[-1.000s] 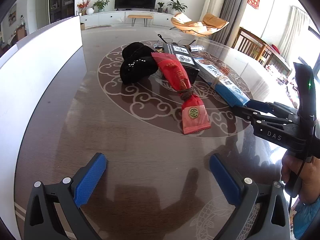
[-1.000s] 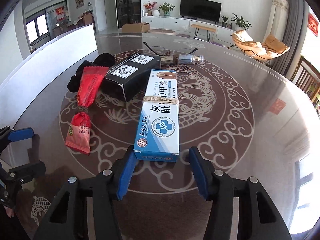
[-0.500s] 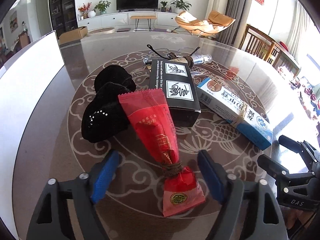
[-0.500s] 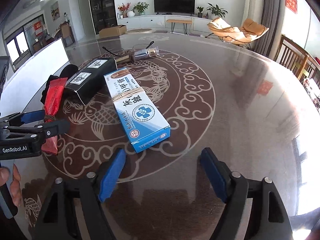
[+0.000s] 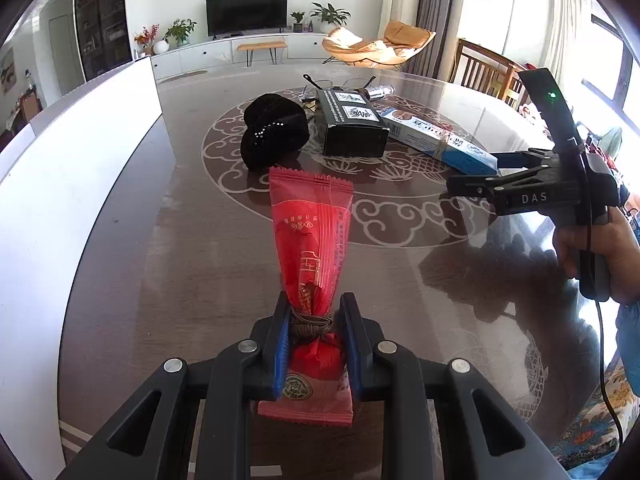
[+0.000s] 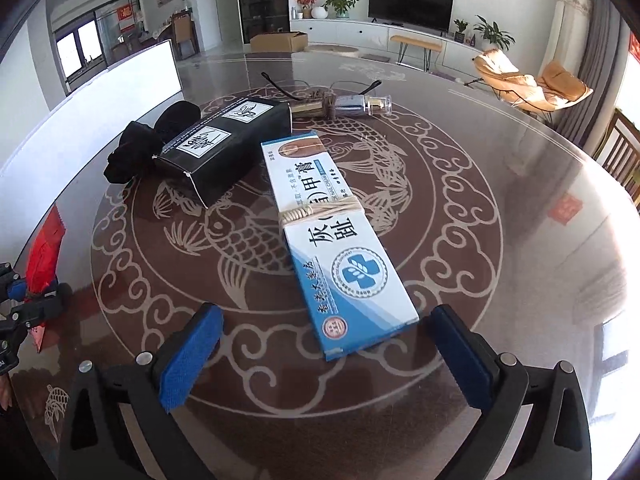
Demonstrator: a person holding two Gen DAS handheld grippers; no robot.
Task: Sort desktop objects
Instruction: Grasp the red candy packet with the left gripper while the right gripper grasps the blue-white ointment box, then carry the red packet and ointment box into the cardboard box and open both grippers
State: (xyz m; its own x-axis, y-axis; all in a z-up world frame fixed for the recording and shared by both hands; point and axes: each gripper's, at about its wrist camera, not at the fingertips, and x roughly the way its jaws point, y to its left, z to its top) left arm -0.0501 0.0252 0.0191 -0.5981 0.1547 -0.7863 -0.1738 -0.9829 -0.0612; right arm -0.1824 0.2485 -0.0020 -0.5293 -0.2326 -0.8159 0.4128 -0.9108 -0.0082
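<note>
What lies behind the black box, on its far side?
Behind the black box lie a small bottle with cord round it, and glasses beyond. A black cloth sits beside the box; the box partly covers it.

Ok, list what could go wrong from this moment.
1. The left hand-held gripper pinches the red packet at its string-tied neck; the long free end may flop or slip when carried.
2. The right hand-held gripper is open around the near end of the blue-and-white box; closing there could pivot the box toward the black box beside it.
</note>
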